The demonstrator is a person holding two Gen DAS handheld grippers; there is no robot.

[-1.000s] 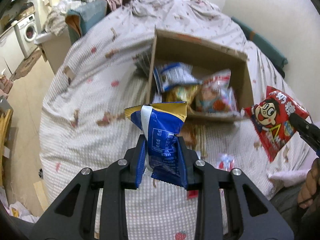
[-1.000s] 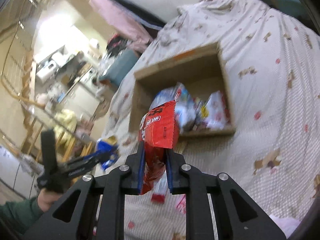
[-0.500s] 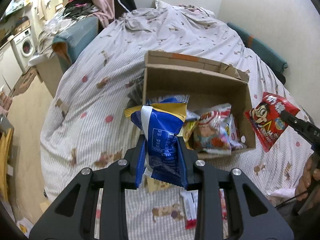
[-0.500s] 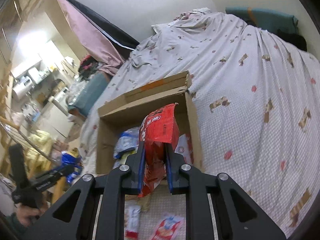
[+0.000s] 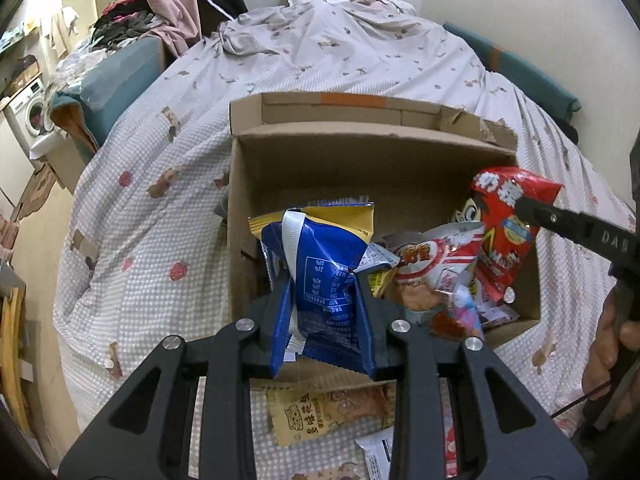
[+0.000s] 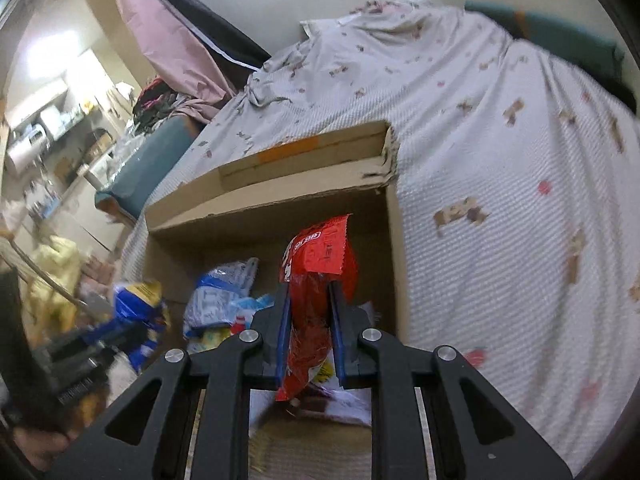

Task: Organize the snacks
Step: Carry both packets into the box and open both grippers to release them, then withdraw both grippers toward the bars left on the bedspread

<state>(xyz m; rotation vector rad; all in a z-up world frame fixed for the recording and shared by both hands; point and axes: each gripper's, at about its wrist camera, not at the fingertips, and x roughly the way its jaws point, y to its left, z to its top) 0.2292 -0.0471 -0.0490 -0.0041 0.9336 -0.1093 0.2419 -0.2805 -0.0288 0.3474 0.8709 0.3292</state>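
An open cardboard box (image 5: 304,160) (image 6: 280,196) sits on the bed with several snack packs inside. My left gripper (image 5: 323,292) is shut on a blue and yellow snack bag (image 5: 320,256) held over the box's near left part. My right gripper (image 6: 308,300) is shut on a red snack bag (image 6: 320,260) above the box's right side. That red snack bag (image 5: 508,224) and the right gripper's finger (image 5: 576,228) also show at the right of the left wrist view. The blue bag (image 6: 140,308) appears blurred at the left of the right wrist view.
Loose snack packets (image 5: 320,412) lie on the checked bedspread (image 5: 140,240) in front of the box. A teal cushion (image 5: 116,80) and a washing machine (image 5: 28,116) stand beyond the bed's left edge. A wall (image 5: 520,12) bounds the far right. A hand (image 5: 608,344) grips the right tool.
Both grippers have moved forward with their bags, from in front of the box to over its opening. The red bag now hangs inside the box's right side.
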